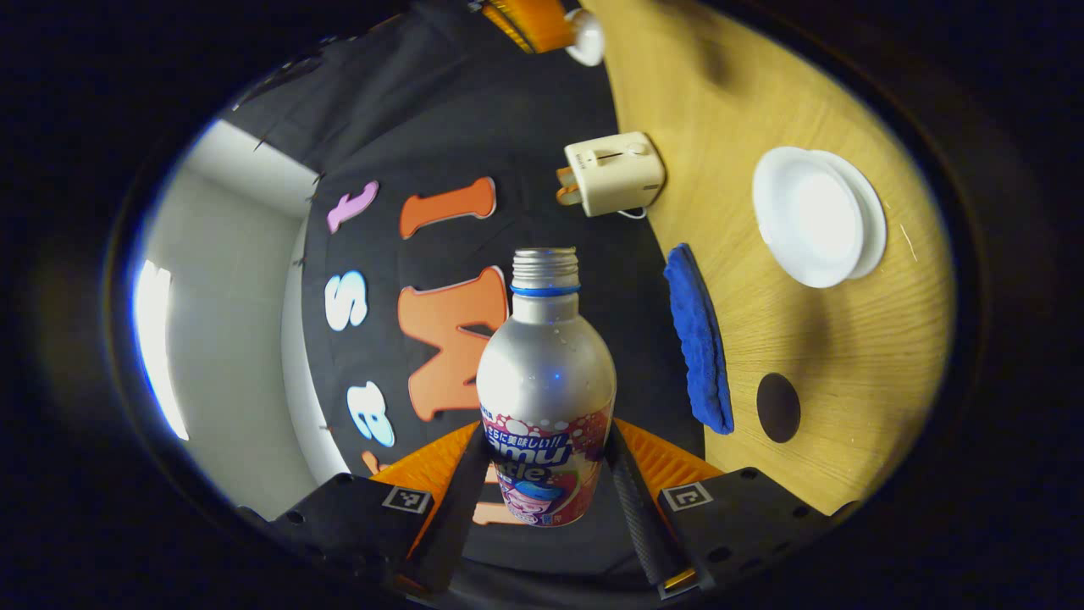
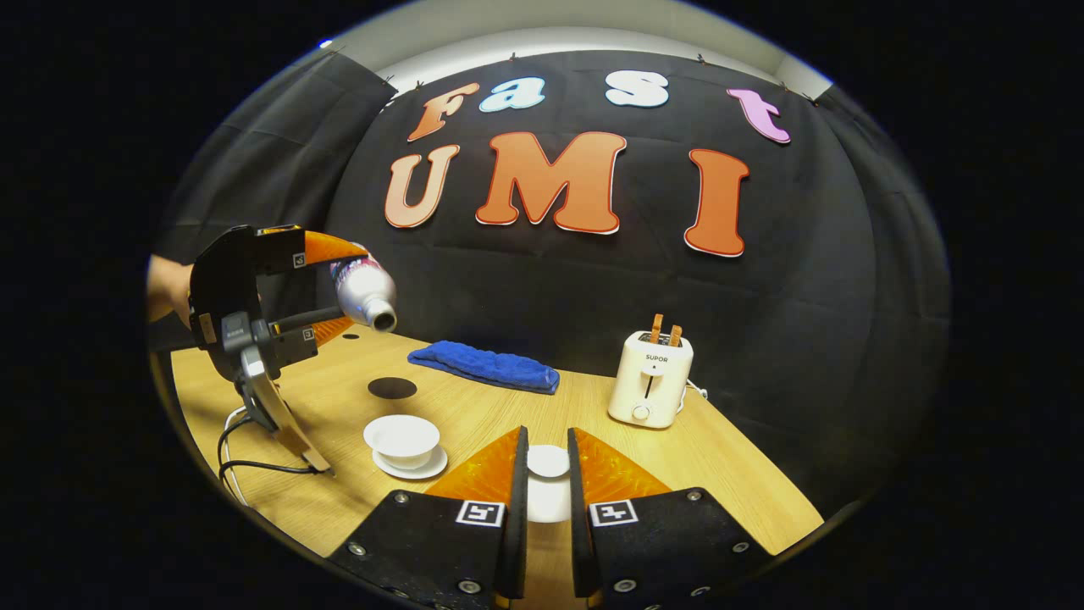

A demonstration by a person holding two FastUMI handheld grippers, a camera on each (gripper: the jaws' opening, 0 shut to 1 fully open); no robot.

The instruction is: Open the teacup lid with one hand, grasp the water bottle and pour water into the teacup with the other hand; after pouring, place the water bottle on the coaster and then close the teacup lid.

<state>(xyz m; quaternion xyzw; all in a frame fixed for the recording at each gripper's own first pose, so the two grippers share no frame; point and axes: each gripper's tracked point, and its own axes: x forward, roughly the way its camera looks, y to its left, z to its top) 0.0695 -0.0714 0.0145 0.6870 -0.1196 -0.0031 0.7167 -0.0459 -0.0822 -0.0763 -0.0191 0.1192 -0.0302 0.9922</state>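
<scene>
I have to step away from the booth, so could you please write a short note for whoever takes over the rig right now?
Left gripper: shut on the water bottle, held in the air and tipped on its side, its uncapped mouth pointing toward the teacup.
Right gripper: shut on the teacup lid, lifted off.
Teacup: open on its saucer on the table; the dark coaster lies bare behind it.
Done: lid off, bottle grasped.
Left: pour, set the bottle on the coaster, close the lid.

We see the right tool (image 2: 546, 474) gripping the lid (image 2: 548, 462) above the counter (image 2: 728, 457). At left, the left tool (image 2: 326, 284) holds the bottle (image 2: 364, 292) tilted, well above the open cup (image 2: 402, 439) on its saucer (image 2: 412, 466).
</scene>
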